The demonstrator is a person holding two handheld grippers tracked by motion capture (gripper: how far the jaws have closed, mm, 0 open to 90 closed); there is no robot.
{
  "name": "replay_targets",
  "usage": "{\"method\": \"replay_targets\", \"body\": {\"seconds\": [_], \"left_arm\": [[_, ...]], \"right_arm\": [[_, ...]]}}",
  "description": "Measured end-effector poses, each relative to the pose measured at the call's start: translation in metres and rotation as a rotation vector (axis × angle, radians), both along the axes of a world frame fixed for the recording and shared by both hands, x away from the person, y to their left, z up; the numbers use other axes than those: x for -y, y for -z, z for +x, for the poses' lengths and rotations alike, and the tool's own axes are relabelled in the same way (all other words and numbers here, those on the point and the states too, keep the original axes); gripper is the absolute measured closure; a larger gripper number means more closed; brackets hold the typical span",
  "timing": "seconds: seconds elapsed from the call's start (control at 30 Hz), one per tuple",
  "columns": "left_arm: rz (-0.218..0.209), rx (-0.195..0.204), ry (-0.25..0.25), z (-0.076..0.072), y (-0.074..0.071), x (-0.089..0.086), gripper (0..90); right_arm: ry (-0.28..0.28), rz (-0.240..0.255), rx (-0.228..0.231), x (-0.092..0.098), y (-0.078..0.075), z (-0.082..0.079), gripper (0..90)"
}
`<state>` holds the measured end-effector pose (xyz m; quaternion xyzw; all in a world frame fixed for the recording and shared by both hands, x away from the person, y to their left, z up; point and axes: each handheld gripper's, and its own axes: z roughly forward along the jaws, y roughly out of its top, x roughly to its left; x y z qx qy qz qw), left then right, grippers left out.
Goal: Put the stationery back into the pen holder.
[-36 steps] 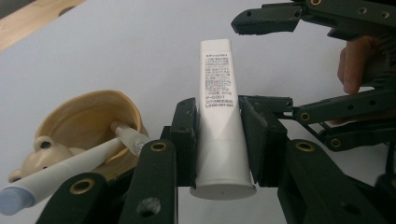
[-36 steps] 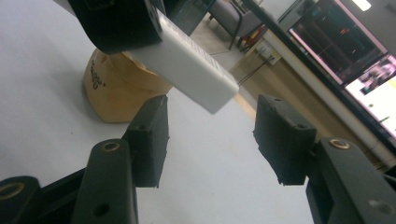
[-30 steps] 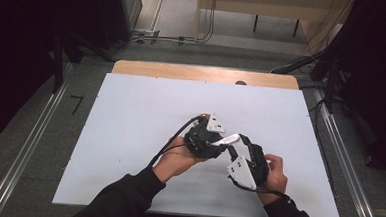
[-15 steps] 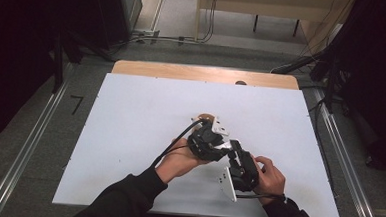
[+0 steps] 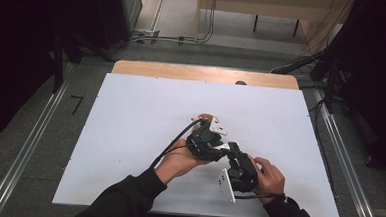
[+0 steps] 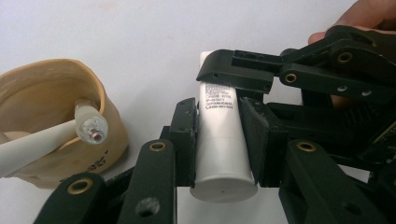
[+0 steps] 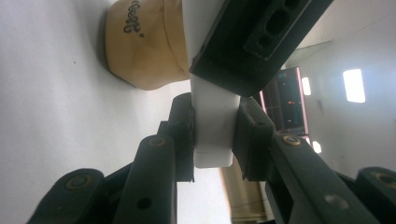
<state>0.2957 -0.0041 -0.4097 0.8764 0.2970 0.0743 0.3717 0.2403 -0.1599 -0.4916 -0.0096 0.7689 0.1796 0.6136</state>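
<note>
White tube [image 6: 218, 140] with small printed text on its barrel sits clamped betw. the pads of the left gripper [image 6: 219, 140], flat round end toward that camera, far end running away over the white table [image 5: 130, 115]. Left gripper view: both pads pressed on the barrel, one each side, no gap seen; grip = closed on tube. Farther along the same tube, the right gripper [image 6: 233, 74] comes in from the upper right of that view, one black jaw lying across the tube's far part. Right gripper view: right gripper [image 7: 214, 135] has the tube's flat white end [image 7: 213, 126] betw. its pads, both pads touching it; its jaws have just been closing, and now grip the tube. A black jaw of the left gripper crosses the tube just above that grip. So tube is held by both grippers at once, one at each end, tips nearly meeting. High view: left gripper [image 5: 214, 142] and right gripper [image 5: 233, 153] meet tip to tip near table centre, slightly right of middle, tube a short white piece [image 5: 231, 145] betw. them, lifted off the surface as far as can be told. Tan pouch [image 6: 51, 126], soft, open-topped, printed lettering on its side, stands on the table just beside the left gripper; a white stick-like item with clear tip [image 6: 88, 126] leans out of it. Pouch not touching the tube.
</note>
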Motion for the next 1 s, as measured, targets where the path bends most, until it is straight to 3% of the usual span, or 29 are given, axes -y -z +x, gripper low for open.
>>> {"method": "replay_targets", "body": {"seconds": [0.07,0.1,0.17,0.2,0.3,0.4,0.6,0.7,0.83,1.0], "left_arm": [[-0.018,0.005,-0.008,0.0,-0.002,-0.002,63.0],[-0.022,0.007,-0.012,0.0,-0.003,-0.004,60.6],[-0.04,0.013,-0.028,0.0,-0.005,-0.007,54.4],[-0.048,0.017,-0.029,0.0,-0.007,-0.009,52.6],[-0.099,0.038,-0.052,-0.003,-0.014,-0.016,45.4],[-0.168,0.054,-0.079,-0.006,-0.023,-0.028,39.7],[-0.329,0.111,-0.113,-0.018,-0.042,-0.056,35.7],[-0.391,0.136,-0.132,-0.025,-0.047,-0.069,35.3],[-0.422,0.177,-0.169,-0.036,-0.045,-0.084,33.5],[-0.404,0.235,-0.227,-0.048,-0.032,-0.098,31.0]], "right_arm": [[-0.008,0.005,-0.004,0.001,-0.003,0.0,69.2],[0.004,0.04,-0.02,0.0,-0.002,0.0,69.2],[0.003,0.041,-0.02,0.002,-0.005,0.001,69.2],[0.014,0.084,-0.037,0.002,-0.004,0.001,69.2],[0.012,0.089,-0.047,0.005,-0.007,0.003,69.2],[0.015,0.114,-0.068,0.006,-0.007,0.004,69.2],[0.033,0.206,-0.16,0.009,-0.012,0.01,69.2],[0.04,0.293,-0.244,0.011,-0.017,0.014,69.2],[0.044,0.433,-0.389,0.012,-0.025,0.023,69.2],[0.055,0.591,-0.542,0.013,-0.032,0.038,69.1]]}}
